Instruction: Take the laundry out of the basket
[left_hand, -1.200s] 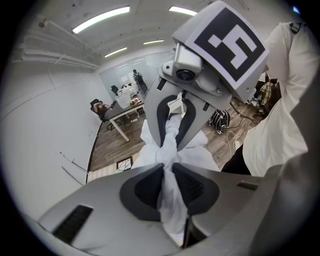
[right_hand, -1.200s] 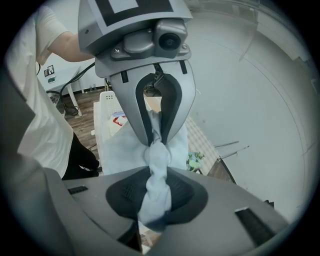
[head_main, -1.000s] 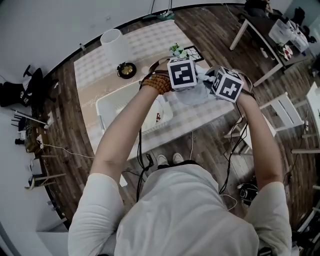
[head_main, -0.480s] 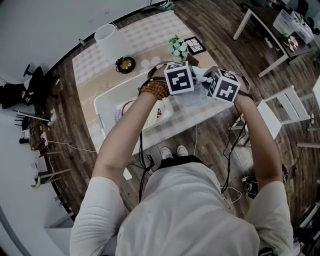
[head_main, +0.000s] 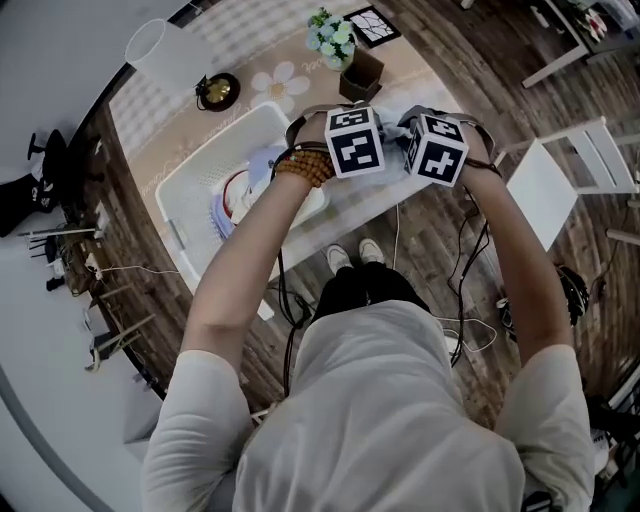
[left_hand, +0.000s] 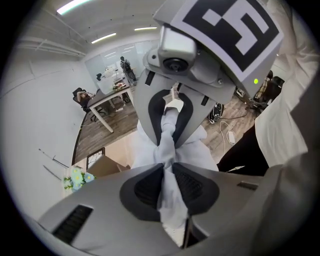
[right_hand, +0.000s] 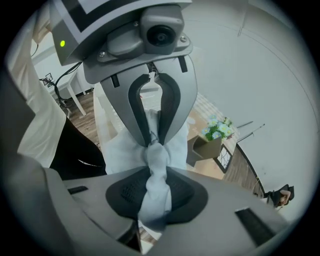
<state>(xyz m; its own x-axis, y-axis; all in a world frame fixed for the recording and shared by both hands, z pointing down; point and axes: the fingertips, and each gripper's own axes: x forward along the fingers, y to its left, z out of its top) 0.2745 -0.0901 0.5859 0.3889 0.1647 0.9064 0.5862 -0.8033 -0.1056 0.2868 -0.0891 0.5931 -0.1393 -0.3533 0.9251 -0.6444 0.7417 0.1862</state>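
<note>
1. Left gripper (left_hand: 167, 186) and right gripper (right_hand: 156, 192) sit side by side, both clamped on one pale cloth (left_hand: 167, 145): no gap between them.
2. Basket (head_main: 172, 215), laundry (head_main: 235, 195) inside, blocks the table's (head_main: 280, 85) left part.
3. Flower pot (head_main: 358, 75) stands just beyond the grippers, bowl (head_main: 218, 90) behind the basket. The tabletop between pot and bowl is passable.

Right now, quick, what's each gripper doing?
The left gripper is closed on the white cloth.
The right gripper is closed on the same white cloth.
</note>
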